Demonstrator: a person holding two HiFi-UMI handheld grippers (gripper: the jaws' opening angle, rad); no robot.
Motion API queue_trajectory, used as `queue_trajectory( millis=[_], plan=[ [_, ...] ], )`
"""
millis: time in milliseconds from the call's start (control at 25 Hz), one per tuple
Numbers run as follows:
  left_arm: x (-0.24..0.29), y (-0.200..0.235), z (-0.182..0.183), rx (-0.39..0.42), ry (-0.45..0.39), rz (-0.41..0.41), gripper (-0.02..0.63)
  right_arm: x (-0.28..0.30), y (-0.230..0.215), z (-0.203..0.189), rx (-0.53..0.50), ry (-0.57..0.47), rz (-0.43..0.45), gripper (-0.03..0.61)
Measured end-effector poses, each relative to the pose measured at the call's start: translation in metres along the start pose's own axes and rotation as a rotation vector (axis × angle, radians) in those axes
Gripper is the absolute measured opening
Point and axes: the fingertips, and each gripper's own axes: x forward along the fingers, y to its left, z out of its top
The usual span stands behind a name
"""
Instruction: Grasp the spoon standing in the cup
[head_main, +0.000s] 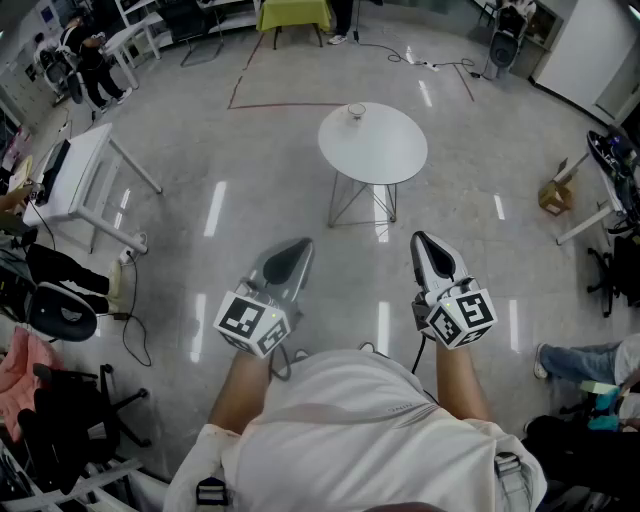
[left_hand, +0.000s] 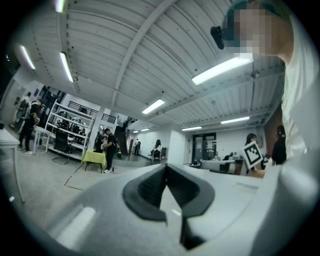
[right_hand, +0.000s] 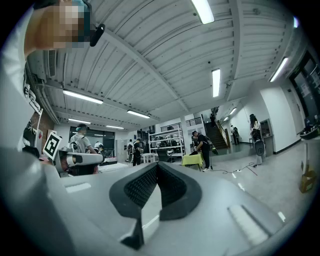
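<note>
A small white cup stands near the far edge of a round white table, well ahead of me in the head view. The spoon in it is too small to make out. My left gripper and right gripper are held close to my body, far short of the table, both pointing forward. In the left gripper view the left gripper has its jaws meeting at the tip with nothing between them. The right gripper looks the same in its own view. Both gripper views tilt up at the ceiling; neither shows the cup.
A white desk and dark office chairs line the left side. A cardboard box sits on the floor at the right, with a seated person's leg nearer me. A yellow-green covered table stands at the back.
</note>
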Motion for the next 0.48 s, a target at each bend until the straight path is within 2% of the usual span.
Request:
queue_trajectory(
  millis=[480],
  plan=[
    [-0.004, 0.0018, -0.006, -0.016, 0.034, -0.003, 0.002, 0.0067, 0.0017, -0.0065, 0.018, 0.036, 0.002, 0.005]
  ],
)
